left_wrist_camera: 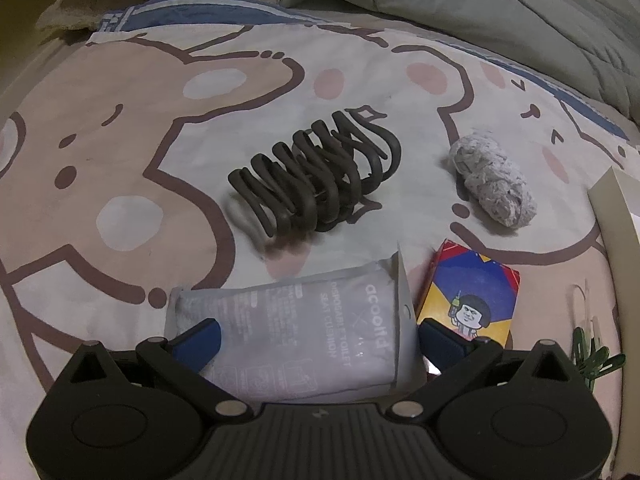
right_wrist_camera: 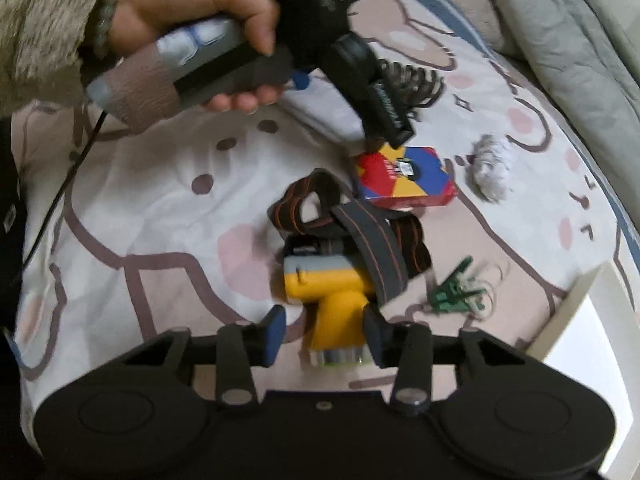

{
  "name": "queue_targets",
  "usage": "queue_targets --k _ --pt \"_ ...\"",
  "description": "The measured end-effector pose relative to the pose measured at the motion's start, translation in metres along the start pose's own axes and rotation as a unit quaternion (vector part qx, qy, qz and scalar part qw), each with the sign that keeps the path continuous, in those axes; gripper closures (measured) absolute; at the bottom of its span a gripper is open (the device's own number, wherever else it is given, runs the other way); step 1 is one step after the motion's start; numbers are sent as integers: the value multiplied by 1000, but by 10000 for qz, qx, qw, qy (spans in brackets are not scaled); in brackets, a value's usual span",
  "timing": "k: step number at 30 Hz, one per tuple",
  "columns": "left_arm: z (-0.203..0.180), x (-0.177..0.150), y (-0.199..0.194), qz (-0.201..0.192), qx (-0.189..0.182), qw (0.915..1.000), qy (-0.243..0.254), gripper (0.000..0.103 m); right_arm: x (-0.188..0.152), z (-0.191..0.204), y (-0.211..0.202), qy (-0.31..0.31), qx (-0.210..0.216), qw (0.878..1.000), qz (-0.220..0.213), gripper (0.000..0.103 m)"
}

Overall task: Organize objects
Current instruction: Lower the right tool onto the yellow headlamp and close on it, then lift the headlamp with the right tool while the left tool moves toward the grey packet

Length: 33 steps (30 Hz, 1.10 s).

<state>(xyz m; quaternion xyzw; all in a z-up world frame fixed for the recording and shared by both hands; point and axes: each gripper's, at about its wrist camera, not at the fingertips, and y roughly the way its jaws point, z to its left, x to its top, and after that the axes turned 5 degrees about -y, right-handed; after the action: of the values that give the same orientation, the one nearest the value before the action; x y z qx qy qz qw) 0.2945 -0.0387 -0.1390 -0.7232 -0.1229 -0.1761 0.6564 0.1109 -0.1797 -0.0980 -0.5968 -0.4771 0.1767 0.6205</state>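
On the cartoon bedsheet (right_wrist_camera: pixel 160 208), my right hand-held gripper (right_wrist_camera: pixel 325 334) brackets the yellow headlamp (right_wrist_camera: pixel 328 292), pads not clearly pressing. My left hand-held gripper (left_wrist_camera: pixel 320 336) straddles the grey seat-cushion packet (left_wrist_camera: pixel 304 328), jaws wide; the colourful box (left_wrist_camera: pixel 472 300) lies beside it.

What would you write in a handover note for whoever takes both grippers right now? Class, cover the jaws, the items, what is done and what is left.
Left gripper: jaws wide around the grey pouch; grip unclear.
Right gripper: jaws straddle the yellow headlamp, with a gap on one side, so not clamped.
Loose on the bed cover: brown claw clip, grey wad, colourful box, green clips.
White box at the bed's edge; contents not visible.
Done: nothing visibly put away.
Left: probably secure pouch and headlamp, then sort the rest.
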Motion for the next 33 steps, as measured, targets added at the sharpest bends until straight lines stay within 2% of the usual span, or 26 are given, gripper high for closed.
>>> queue_targets --k 9,14,20,22,27,30,33 --pt "7 1 3 14 -208 9998 -33 0 8 -6 24 -146 -338 9987 354 60" --pt "10 0 4 17 -274 9996 -74 0 7 -10 42 -36 -273 9979 586 60" --pt "7 2 4 45 -255 9997 49 0 10 -15 44 323 -176 9976 580 61" --pt "6 2 1 40 -242 9996 110 4 9 -17 42 482 -158 9972 545 61" --pt "-3 -2 -13 -106 -179 9994 278 20 6 -21 37 815 -199 9955 439 61" --pt "-5 -3 -22 -157 -215 9993 261 31 7 -21 33 911 -343 9944 411 61" --pt "-4 -3 -29 -181 -287 9992 187 36 6 -24 23 1127 -419 9923 300 61"
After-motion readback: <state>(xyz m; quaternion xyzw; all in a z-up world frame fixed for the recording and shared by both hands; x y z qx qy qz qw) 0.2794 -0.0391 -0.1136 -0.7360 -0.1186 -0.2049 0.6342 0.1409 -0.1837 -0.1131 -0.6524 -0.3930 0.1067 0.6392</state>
